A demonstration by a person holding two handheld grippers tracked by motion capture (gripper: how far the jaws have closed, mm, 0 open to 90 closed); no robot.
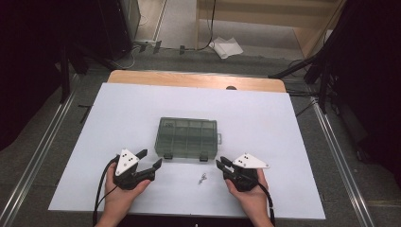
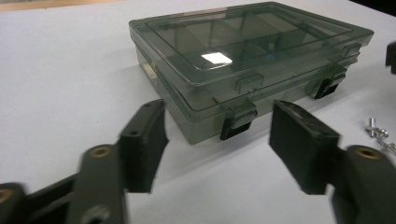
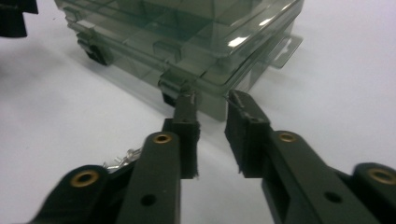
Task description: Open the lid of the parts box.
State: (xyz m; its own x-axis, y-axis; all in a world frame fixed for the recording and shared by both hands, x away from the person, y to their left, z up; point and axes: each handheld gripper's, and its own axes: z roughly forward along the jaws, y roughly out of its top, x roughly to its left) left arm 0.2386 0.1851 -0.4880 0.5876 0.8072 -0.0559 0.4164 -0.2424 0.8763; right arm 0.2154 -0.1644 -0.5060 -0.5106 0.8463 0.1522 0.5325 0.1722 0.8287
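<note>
A smoky translucent compartment box [image 1: 187,137] lies in the middle of the white table top, lid down, with two dark latches on its near side. My left gripper [image 1: 150,158] rests near the box's front left corner, jaws spread wide and empty. In the left gripper view the box [image 2: 243,51] sits just beyond the left gripper [image 2: 217,112]. My right gripper [image 1: 222,162] is by the front right corner, jaws a small gap apart with nothing between them. In the right gripper view the right gripper [image 3: 212,100] points at a latch of the box [image 3: 196,28]. A few small metal screws [image 1: 202,178] lie between the hands.
The white sheet [image 1: 118,109] covers the table, with a wooden edge [image 1: 189,78] at the back. The screws [image 2: 379,133] lie loose to the right of the left gripper, and the same screws [image 3: 123,158] show left of the right gripper's jaws. Dark stands and cables flank the table.
</note>
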